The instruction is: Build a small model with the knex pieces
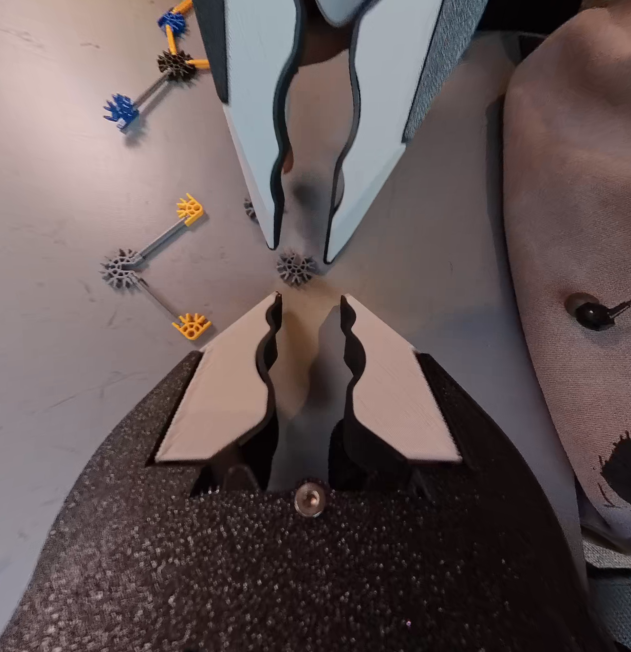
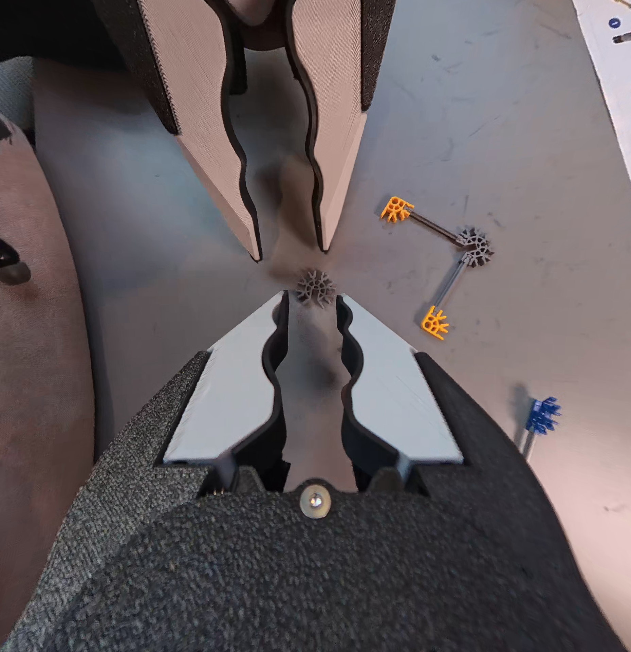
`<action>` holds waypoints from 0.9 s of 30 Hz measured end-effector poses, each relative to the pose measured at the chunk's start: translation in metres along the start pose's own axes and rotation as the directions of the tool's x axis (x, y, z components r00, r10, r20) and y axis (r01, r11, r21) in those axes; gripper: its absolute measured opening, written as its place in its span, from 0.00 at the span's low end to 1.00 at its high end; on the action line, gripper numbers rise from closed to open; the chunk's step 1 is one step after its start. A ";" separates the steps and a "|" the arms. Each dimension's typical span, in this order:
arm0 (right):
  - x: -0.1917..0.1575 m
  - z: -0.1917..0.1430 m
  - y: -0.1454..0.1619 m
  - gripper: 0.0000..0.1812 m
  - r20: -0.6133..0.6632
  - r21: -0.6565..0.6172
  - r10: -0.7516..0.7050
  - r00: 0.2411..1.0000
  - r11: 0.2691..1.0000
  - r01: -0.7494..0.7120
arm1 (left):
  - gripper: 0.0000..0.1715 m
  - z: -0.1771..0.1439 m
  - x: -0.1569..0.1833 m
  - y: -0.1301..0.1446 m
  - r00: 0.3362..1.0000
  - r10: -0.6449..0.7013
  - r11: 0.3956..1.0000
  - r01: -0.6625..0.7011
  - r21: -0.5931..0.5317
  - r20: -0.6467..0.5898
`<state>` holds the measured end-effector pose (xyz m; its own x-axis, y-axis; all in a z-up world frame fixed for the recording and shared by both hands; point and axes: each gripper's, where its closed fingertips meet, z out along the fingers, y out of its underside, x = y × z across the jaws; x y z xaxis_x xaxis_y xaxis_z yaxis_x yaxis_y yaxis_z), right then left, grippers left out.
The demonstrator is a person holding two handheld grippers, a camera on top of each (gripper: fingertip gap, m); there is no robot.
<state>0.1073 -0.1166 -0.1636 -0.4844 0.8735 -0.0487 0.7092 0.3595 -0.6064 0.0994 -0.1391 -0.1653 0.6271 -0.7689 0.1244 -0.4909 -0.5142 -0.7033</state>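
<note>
- My left gripper (image 1: 311, 295): fingers parted by a moderate gap, nothing between them, tips just above the surface (image 1: 77, 388).
- My right gripper (image 2: 312, 294): fingers parted about as much, nothing clamped.
- The two grippers point at each other, tips near but apart.
- Grey snowflake connector (image 1: 295, 270) lies flat on the surface in the space between both sets of tips. In the right wrist view it sits at the mouth of my right fingers, just at the tips; I cannot tell if a tip touches it. In the left wrist view it lies a little beyond my left tips, closer to the right gripper's.
- Off to the side, well apart: an L-shaped assembly (image 2: 458, 261), a grey hub with two grey rods, each ending in a yellow connector.
- Further along that side: a blue connector (image 2: 542, 415) on a grey rod, joined in the left wrist view to a dark hub (image 1: 176, 65) with yellow rods.
- A person's pale printed shirt (image 1: 571, 247) at the surface edge.
</note>
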 end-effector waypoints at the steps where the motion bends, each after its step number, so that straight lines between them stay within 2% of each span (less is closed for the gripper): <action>1: 0.001 0.005 0.000 0.15 -0.010 -0.014 0.003 1.000 1.000 -0.003 | 0.19 -0.001 -0.003 -0.002 1.000 -0.006 1.000 0.006 0.013 0.016; 5: 0.002 0.009 0.001 0.11 -0.025 -0.054 -0.067 0.997 0.996 0.066 | 0.19 -0.005 -0.012 -0.007 0.998 -0.035 0.998 0.032 0.052 0.048; 9: 0.001 0.006 -0.004 0.10 -0.024 0.006 -0.192 0.981 0.981 0.192 | 0.19 -0.007 -0.019 -0.014 0.987 -0.161 0.981 0.157 0.109 0.021; 13: -0.001 -0.008 -0.015 0.10 -0.044 0.123 -0.278 0.960 0.952 0.282 | 0.19 -0.008 -0.016 -0.018 0.958 -0.274 0.949 0.283 0.141 -0.078; 16: -0.003 -0.021 -0.027 0.10 -0.083 0.203 -0.334 0.939 0.917 0.344 | 0.18 -0.011 -0.008 -0.030 0.916 -0.344 0.904 0.383 0.190 -0.208; 20: -0.002 -0.031 -0.034 0.10 -0.134 0.235 -0.363 0.922 0.892 0.385 | 0.09 -0.020 -0.007 -0.042 0.855 -0.401 0.839 0.487 0.242 -0.330; 24: 0.002 -0.034 -0.033 0.09 -0.145 0.244 -0.353 0.925 0.893 0.379 | 0.02 -0.022 -0.011 -0.044 0.859 -0.402 0.832 0.487 0.266 -0.317; 27: 0.014 -0.038 -0.017 0.13 -0.091 0.187 -0.289 0.953 0.935 0.301 | 0.02 -0.023 -0.021 -0.043 0.881 -0.401 0.837 0.464 0.290 -0.251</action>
<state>0.1080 -0.0985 -0.1241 -0.6199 0.7585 0.2011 0.4213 0.5379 -0.7302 0.0937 -0.1100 -0.1221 0.5976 -0.5663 0.5676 0.0557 -0.6769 -0.7340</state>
